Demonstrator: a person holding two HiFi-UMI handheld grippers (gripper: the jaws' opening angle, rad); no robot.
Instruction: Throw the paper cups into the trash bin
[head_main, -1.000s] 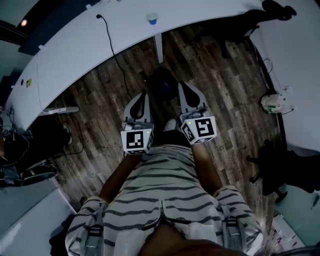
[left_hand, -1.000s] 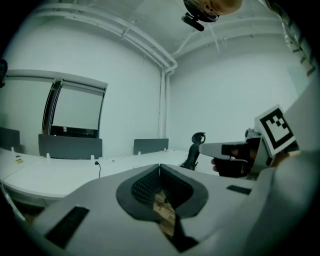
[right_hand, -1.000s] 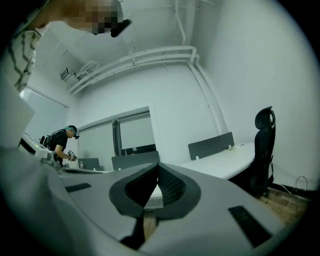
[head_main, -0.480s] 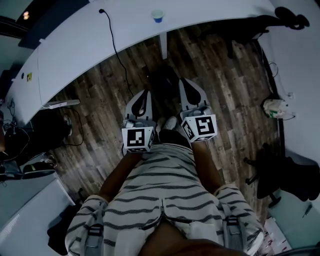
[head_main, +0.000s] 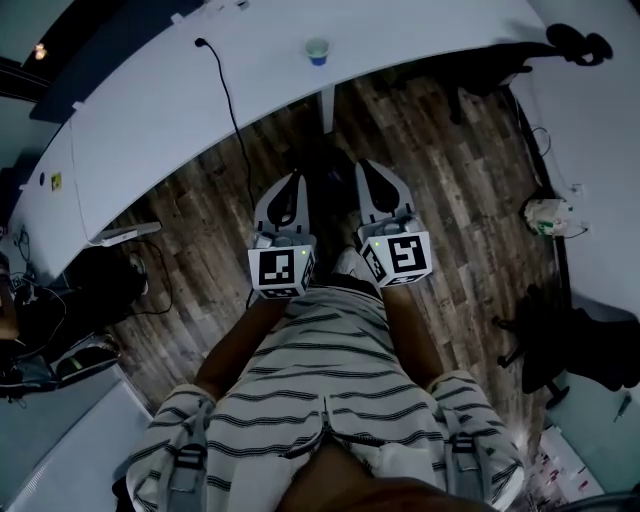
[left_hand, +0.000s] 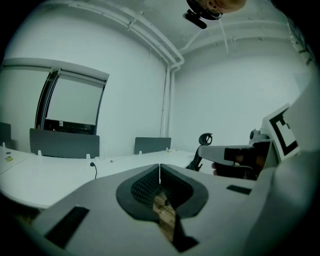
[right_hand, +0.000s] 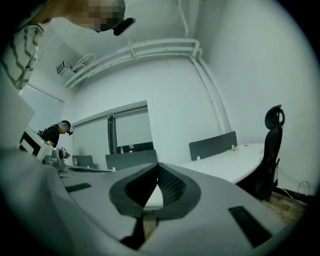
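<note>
One paper cup (head_main: 318, 50) stands upright on the white curved surface (head_main: 150, 110). It is well ahead of my tongs, roughly in line with the gap between the two. My left tongs (head_main: 296, 182) and my right tongs (head_main: 364, 168) hang side by side over the wooden floor (head_main: 450, 200). Both point toward the surface's near edge and are far short of the cup. Each pair is pressed together, with nothing caught between the tips. A black cable (head_main: 226, 95) trails across the surface, ahead and to the left of my left tongs.
</note>
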